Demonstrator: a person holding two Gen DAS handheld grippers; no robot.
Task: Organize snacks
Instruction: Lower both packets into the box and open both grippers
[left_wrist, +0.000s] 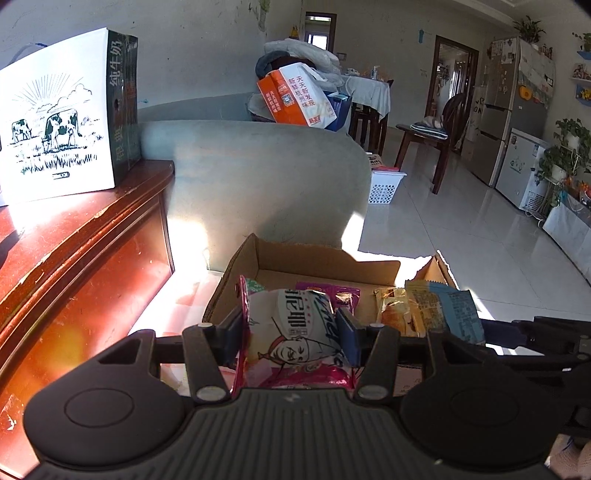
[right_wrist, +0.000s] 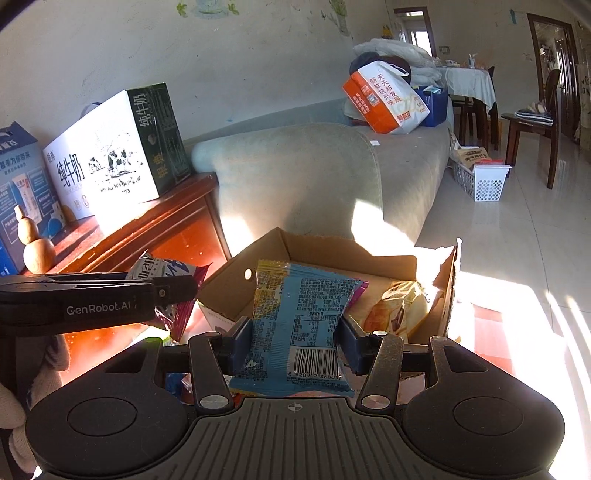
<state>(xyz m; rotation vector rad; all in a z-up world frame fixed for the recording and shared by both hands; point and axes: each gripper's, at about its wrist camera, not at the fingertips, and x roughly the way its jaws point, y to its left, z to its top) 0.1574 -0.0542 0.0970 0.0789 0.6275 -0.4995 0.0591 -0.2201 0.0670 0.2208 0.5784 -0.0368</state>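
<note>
My left gripper (left_wrist: 293, 330) is shut on a pink and white snack packet (left_wrist: 295, 332), held just in front of an open cardboard box (left_wrist: 325, 264) on the floor. My right gripper (right_wrist: 293, 338) is shut on a blue and yellow snack packet (right_wrist: 299, 321), held over the same box (right_wrist: 347, 254). In the box lie a bread packet (right_wrist: 400, 310) and a purple packet (left_wrist: 328, 291). The left gripper and its pink packet (right_wrist: 173, 291) show at the left of the right wrist view. The blue packet (left_wrist: 448, 310) shows at the right of the left wrist view.
A red wooden cabinet (left_wrist: 85, 251) stands left of the box, with a milk carton box (left_wrist: 62, 118) on top. A grey sofa (left_wrist: 258, 177) is behind the box. A white basket (right_wrist: 484, 181) sits on the tiled floor by the sofa.
</note>
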